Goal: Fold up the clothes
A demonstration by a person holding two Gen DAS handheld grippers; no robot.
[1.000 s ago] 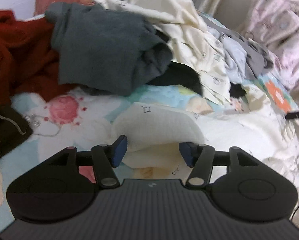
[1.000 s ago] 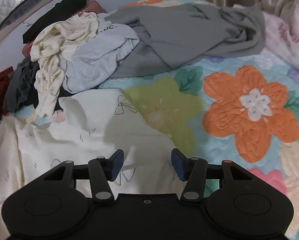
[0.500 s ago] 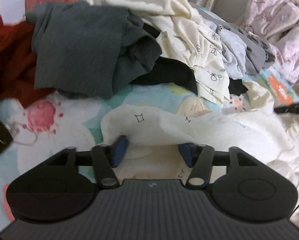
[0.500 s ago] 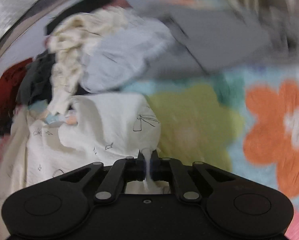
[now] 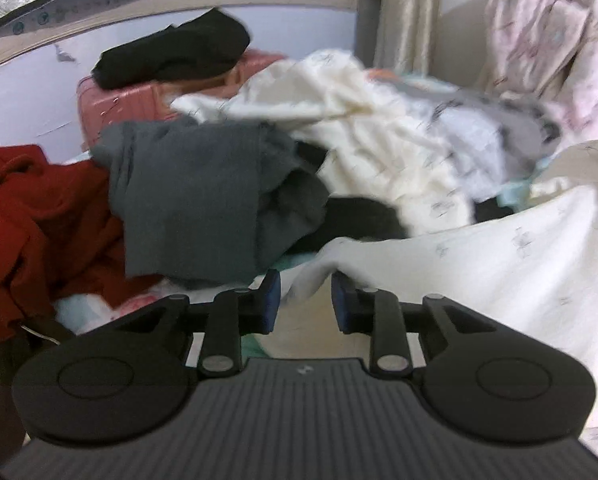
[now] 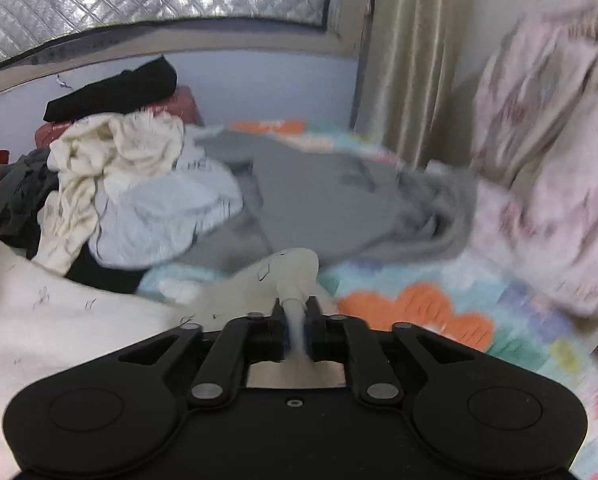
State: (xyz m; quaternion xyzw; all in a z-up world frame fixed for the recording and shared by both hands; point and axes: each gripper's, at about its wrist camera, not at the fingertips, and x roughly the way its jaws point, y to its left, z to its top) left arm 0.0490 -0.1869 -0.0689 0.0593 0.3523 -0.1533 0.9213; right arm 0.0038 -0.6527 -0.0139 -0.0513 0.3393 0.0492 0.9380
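- The right tongs (image 6: pixel 297 330) are closed tight on a bunched corner of the cream cotton garment printed with small dark bows (image 6: pixel 59 320); the fabric is squeezed between the blue pads and rises in a peak just ahead of them.
- The left tongs (image 5: pixel 305 306) stand partly open, with a gap between the blue pads (image 5: pixel 271 300). An edge of the same cream garment (image 5: pixel 479 264) runs through that gap; whether either pad presses on it cannot be told.
- In the left wrist view the garment stretches up and to the right from the tongs, held clear of the bed.
- Behind it on the bed lies a heap of unfolded laundry: a dark grey knit top (image 5: pixel 203 200), a crumpled cream printed piece (image 5: pixel 363 120), and a pale blue-grey shirt (image 6: pixel 159 216).
- A red fleece garment (image 5: pixel 31 216) lies at the left of the heap.
- A large light grey sweatshirt (image 6: pixel 339 200) is spread flat further back on the flower-patterned quilt (image 6: pixel 439 312).
- A black cloth (image 5: pixel 175 56) rests on top of a pink hard-shell suitcase (image 5: pixel 119 108) by the wall.
- A pink patterned blanket (image 6: pixel 547 160) is piled at the right, beside a beige curtain (image 6: pixel 403 60).
- Both views are motion-blurred.
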